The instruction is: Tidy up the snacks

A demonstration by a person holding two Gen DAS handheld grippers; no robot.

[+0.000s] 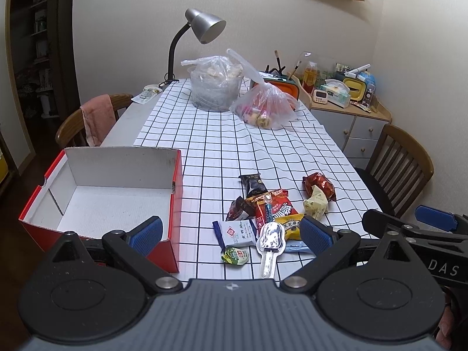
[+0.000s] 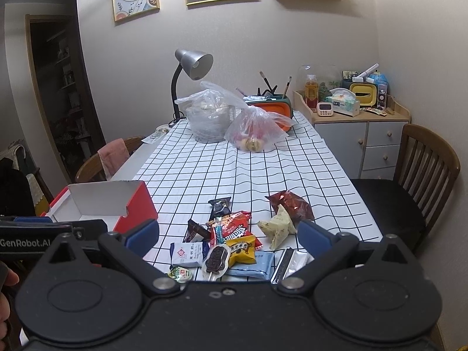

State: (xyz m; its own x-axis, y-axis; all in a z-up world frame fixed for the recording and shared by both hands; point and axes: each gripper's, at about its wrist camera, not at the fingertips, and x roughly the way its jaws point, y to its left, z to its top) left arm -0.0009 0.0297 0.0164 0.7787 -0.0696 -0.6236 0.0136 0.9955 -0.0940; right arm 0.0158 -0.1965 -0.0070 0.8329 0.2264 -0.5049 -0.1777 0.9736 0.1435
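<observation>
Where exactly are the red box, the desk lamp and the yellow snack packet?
Red box (image 1: 172, 251), left wrist view: its red outer side wall.
Desk lamp (image 1: 209, 27), left wrist view: the silver shade.
Yellow snack packet (image 2: 241, 250), right wrist view: the middle of its printed front.

Desk lamp (image 1: 204, 26) — wooden chair (image 2: 424, 169)

- Indoor light, dim-ish & even, slightly cool; source prob. overhead, not in view.
- Desk lamp (image 1: 204, 27) looks off.
- Soft shadows only, under snack pile (image 1: 263, 219) & inside box (image 1: 96, 181).
- Mild glare on foil wrapper (image 1: 270, 237) & plastic bags (image 2: 254, 128).
- Strong fisheye bend at edges, dark vignette in corners.
- Doorway (image 2: 55, 102) area very dark, detail lost.
</observation>
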